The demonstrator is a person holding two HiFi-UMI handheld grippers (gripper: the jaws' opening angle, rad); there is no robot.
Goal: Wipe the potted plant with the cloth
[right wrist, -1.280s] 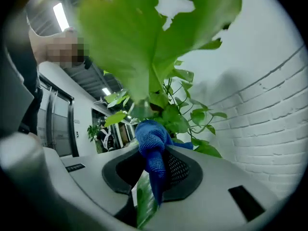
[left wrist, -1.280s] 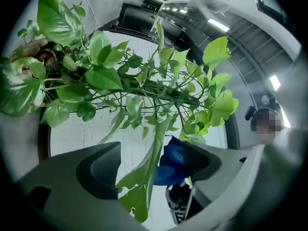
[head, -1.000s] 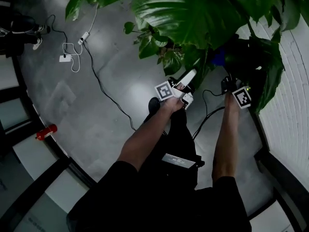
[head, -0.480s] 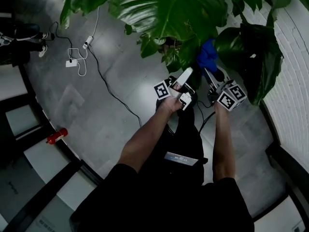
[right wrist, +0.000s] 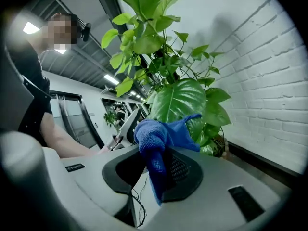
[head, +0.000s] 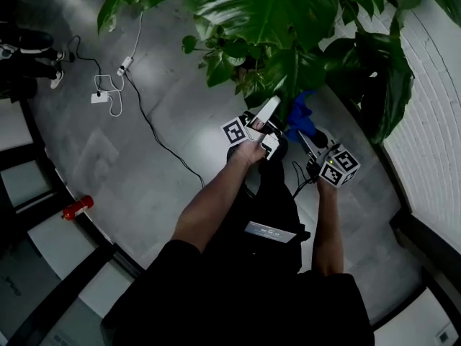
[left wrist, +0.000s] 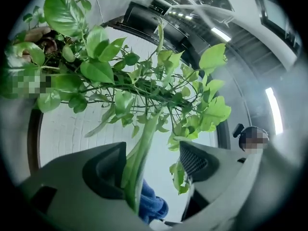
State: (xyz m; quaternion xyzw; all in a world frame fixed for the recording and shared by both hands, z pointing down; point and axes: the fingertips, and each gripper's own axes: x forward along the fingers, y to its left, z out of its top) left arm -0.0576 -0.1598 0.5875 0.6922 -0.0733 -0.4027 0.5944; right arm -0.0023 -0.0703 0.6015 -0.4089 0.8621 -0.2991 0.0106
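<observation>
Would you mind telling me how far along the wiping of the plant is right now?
Done: the cloth is pinched in the right gripper. In hand: a long leaf lies between the open jaws of the left gripper, cloth close by. Left: the wiping itself; no leaf of the potted plant looks visibly cleaned.

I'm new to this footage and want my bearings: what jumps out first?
The big-leaved potted plant fills the top of the head view. A bright blue cloth is pinched in the right gripper, just below the foliage. A long leaf stands between the open jaws of the left gripper.
</observation>
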